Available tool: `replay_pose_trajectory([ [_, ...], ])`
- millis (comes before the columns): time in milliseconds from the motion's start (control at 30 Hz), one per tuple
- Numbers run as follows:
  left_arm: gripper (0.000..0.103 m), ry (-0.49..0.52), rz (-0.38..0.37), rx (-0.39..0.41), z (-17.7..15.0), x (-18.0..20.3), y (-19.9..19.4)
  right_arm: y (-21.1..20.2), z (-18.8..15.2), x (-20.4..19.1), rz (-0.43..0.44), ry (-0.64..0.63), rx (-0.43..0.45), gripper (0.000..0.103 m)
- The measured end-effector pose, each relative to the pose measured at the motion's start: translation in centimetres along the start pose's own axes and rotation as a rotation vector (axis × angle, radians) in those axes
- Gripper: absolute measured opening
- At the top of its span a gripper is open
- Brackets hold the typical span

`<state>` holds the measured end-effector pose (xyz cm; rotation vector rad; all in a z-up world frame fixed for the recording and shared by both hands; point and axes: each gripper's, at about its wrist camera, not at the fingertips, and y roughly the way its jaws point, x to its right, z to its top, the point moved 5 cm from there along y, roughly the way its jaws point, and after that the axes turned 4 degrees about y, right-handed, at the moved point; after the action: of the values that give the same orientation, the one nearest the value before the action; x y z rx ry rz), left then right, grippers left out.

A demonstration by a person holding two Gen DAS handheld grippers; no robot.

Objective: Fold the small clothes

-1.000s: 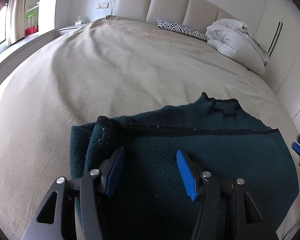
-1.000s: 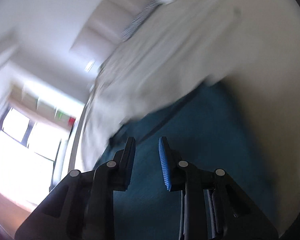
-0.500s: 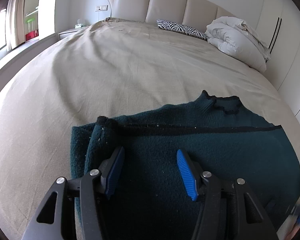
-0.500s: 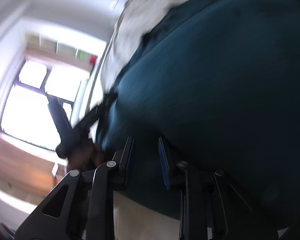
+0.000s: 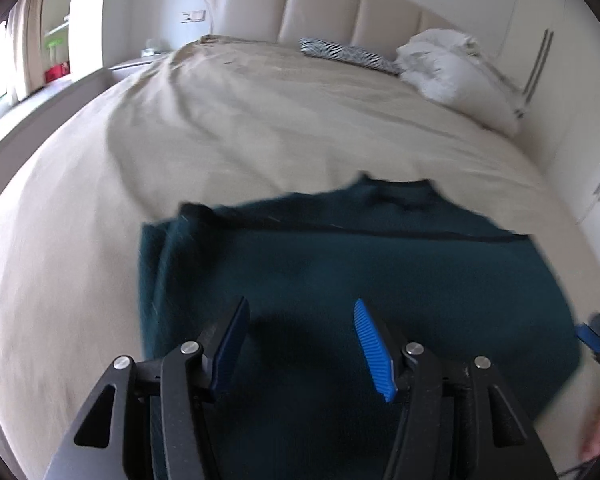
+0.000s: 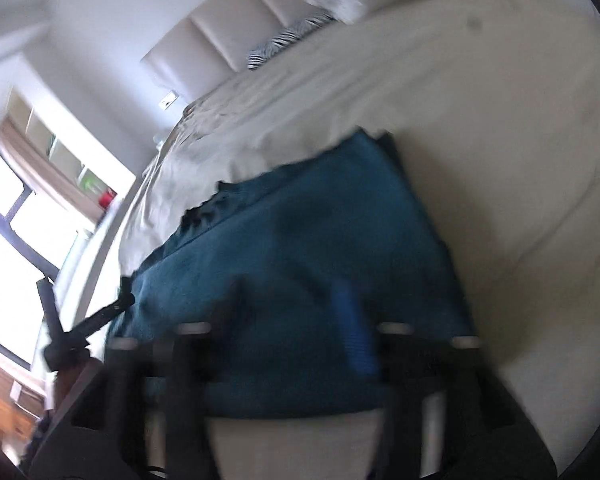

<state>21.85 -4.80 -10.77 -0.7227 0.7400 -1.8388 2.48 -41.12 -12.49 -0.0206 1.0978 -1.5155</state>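
A dark teal sweater [image 5: 340,280] lies flat on the beige bed [image 5: 260,128], sleeve folded in at its left, collar at the far edge. My left gripper [image 5: 300,340] is open and empty, hovering over the sweater's near part. The right gripper shows at the right edge of this view [image 5: 596,340]. In the right wrist view the sweater [image 6: 320,240] fills the middle. My right gripper [image 6: 292,340] is blurred, its jaws apart over the sweater's near hem. The left gripper shows there at the left [image 6: 80,328].
A white duvet [image 5: 452,76] and a zebra pillow [image 5: 344,52] lie by the headboard [image 5: 320,4]. Wardrobe doors [image 5: 572,60] stand right of the bed. A window and shelves [image 6: 40,200] are to the left.
The right gripper swung from a steep tilt back toward the bed and its jaws opened wider. The left gripper lifted slightly and stayed open.
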Motion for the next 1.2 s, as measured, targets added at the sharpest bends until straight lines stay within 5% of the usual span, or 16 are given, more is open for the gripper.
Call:
replay_pose_trajectory([
  [167, 0.059, -0.028, -0.045, -0.036, -3.5, 1.3, -1.9, -0.4, -0.9, -6.9, 0.162, -0.125, 0.032, 0.092],
  [333, 0.058, -0.061, 0.0, -0.062, -6.1, -0.7, -2.3, 5.2, -4.8, -10.6, 0.371, 0.017, -0.253, 0.092],
  [400, 0.058, -0.011, 0.04, -0.076, -6.8, -0.3, -2.4, 7.0, -6.1, -9.8, 0.346, 0.053, -0.307, 0.092],
  [500, 0.058, 0.008, 0.054, -0.083, -7.3, -0.1, -2.3, 8.0, -5.8, -5.9, 0.399, 0.227, -0.307, 0.071],
  [567, 0.058, 0.018, 0.065, -0.086, -7.4, 0.0, -2.3, 7.9, -4.7, -3.1, 0.402, 0.321, -0.275, 0.068],
  [833, 0.062, 0.034, 0.078, -0.09, -7.3, 0.2, -1.9, -1.7, 0.8, 7.3, 0.053, 0.354, 0.07, 0.071],
  [900, 0.064, 0.036, 0.079, -0.09, -7.3, 0.3, -1.9, -5.0, 1.6, 7.1, -0.047, 0.268, 0.169, 0.078],
  [967, 0.065, 0.039, 0.081, -0.089, -7.3, 0.4, -1.8, -7.6, 1.9, 6.4, -0.151, 0.185, 0.278, 0.1],
  [1033, 0.066, 0.044, 0.086, -0.09, -7.3, 0.5, -1.8, -9.4, 2.1, 5.4, -0.246, 0.133, 0.358, 0.103],
  [1200, 0.066, 0.026, 0.072, -0.082, -7.1, 0.8, -2.1, -9.8, 2.8, 3.9, -0.353, -0.03, 0.36, 0.103],
])
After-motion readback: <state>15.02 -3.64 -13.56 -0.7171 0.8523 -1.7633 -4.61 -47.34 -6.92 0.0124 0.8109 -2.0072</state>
